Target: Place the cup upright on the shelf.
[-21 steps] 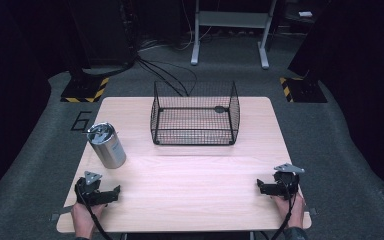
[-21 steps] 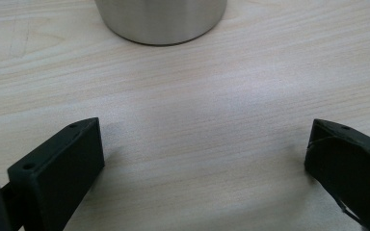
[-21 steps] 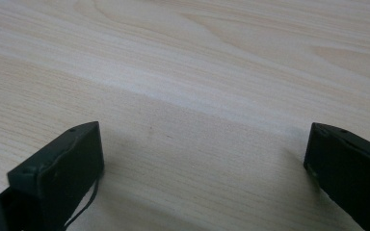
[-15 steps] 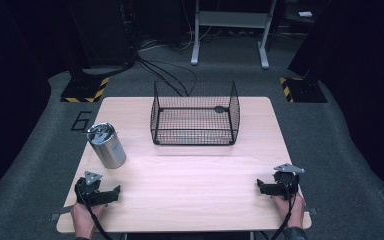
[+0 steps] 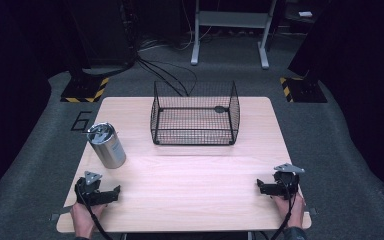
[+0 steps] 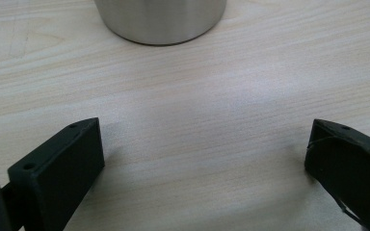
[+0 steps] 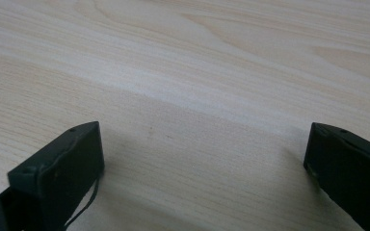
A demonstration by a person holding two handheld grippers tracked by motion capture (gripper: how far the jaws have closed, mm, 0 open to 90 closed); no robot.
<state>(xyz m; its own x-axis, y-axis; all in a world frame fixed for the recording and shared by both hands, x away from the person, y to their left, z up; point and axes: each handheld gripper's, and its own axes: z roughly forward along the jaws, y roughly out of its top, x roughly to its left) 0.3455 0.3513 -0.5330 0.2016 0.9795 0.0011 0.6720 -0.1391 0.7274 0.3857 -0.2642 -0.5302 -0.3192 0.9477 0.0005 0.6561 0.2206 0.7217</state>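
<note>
Left gripper (image 5: pixel 111 194) sits on the surface (image 5: pixel 190 200), jaws spread wide and empty, and the steel can (image 5: pixel 107 145) stands upright just ahead of it, well nearer this hand than the other. Right gripper (image 5: pixel 263 187) rests released too, bare wood before it, basket (image 5: pixel 195 120) far ahead-left. No readable label on the can.

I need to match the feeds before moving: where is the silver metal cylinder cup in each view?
High view: the silver metal cylinder cup stands upright at the table's left side, ahead of the left gripper.
Left gripper view: its base is at top centre, beyond the open jaws.
Right gripper view: bare tabletop between the open jaws.
Shared landmark: the light wood tabletop.
</note>
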